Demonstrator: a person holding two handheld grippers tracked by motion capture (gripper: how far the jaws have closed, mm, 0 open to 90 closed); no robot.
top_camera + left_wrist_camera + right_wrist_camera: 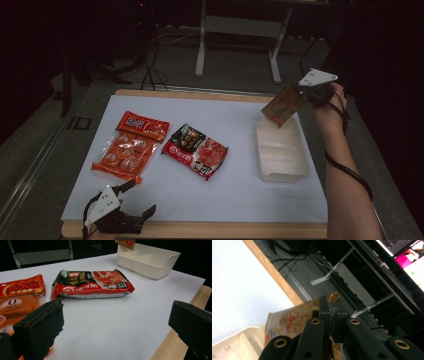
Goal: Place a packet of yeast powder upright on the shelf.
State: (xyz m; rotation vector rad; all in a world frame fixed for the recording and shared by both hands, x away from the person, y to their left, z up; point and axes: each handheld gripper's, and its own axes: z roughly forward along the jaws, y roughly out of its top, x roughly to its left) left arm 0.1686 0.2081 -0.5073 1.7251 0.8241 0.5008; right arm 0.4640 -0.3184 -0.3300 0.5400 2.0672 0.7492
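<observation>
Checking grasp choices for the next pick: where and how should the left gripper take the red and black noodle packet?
Grip the red and black noodle packet by its flat crimped end seal nearest the left gripper, coming in low from the near table edge. It lies flat; the puffy middle looks too wide and slippery, while the thin seal fits between open jaws.

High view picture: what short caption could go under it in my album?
The right gripper holds a gold snack packet above a white bin, with two more packets waiting.
</observation>
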